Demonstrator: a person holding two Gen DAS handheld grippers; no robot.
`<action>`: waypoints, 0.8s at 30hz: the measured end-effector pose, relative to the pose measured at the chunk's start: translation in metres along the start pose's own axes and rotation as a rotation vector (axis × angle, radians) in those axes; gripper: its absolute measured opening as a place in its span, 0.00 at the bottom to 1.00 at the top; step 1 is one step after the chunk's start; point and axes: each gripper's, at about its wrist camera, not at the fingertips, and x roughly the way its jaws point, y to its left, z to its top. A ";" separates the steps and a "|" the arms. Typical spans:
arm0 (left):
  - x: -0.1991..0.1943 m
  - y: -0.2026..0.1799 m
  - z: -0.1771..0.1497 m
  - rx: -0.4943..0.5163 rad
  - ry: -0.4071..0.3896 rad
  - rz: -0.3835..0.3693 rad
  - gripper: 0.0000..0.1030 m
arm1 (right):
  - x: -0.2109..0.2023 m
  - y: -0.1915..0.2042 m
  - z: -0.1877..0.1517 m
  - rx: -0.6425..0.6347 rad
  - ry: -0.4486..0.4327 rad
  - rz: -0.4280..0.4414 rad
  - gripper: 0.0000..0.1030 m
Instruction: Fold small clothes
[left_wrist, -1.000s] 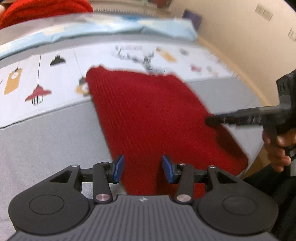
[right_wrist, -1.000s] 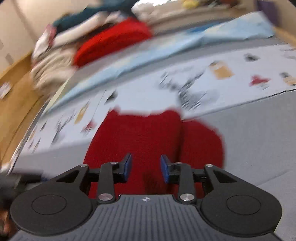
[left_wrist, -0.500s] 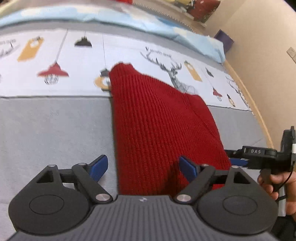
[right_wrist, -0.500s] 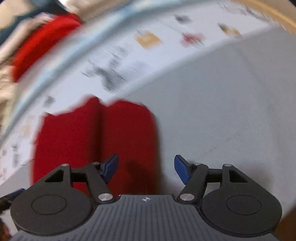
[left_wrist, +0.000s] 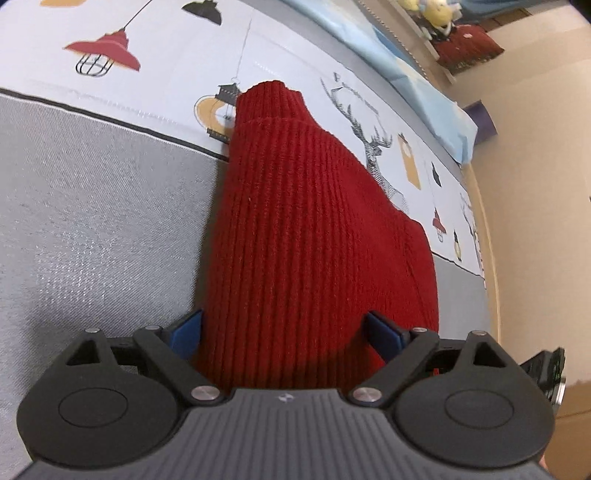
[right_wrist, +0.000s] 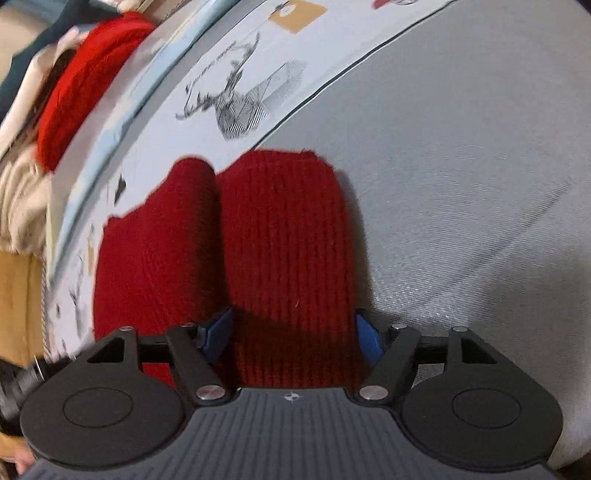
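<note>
- A red ribbed knit garment (left_wrist: 317, 236) is lying flat on a bed cover (left_wrist: 92, 206), running from the bottom centre of the left wrist view up toward the upper middle, where its narrow end is overlapping the printed band.
- The left gripper (left_wrist: 283, 334) is sitting at the garment's near edge at the bottom of the frame with its jaws spread wide; the blue pads (left_wrist: 186, 332) are flanking the knit, one at its left edge and one over the fabric at the right, and nothing is being clamped.
- In the right wrist view the same garment (right_wrist: 280, 258) is filling the centre, showing a long crease between a left part and a right part.
- The right gripper (right_wrist: 291, 336) is likewise standing released, its jaws straddling the right-hand part at the lower centre.
- A deer drawing (right_wrist: 243, 99) is showing on the white band above the garment.
- A pile of clothes (right_wrist: 70, 92), with a bright red piece on it, is lying at the upper left, blurred.
</note>
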 end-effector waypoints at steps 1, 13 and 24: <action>0.001 0.001 0.001 -0.010 0.002 -0.004 0.92 | 0.002 0.003 0.000 -0.018 -0.003 -0.009 0.72; -0.039 -0.024 0.024 0.127 -0.126 0.047 0.56 | 0.004 0.049 0.010 -0.184 -0.159 0.017 0.30; -0.087 0.005 0.052 0.127 -0.268 0.142 0.59 | 0.042 0.124 0.020 -0.303 -0.232 0.112 0.26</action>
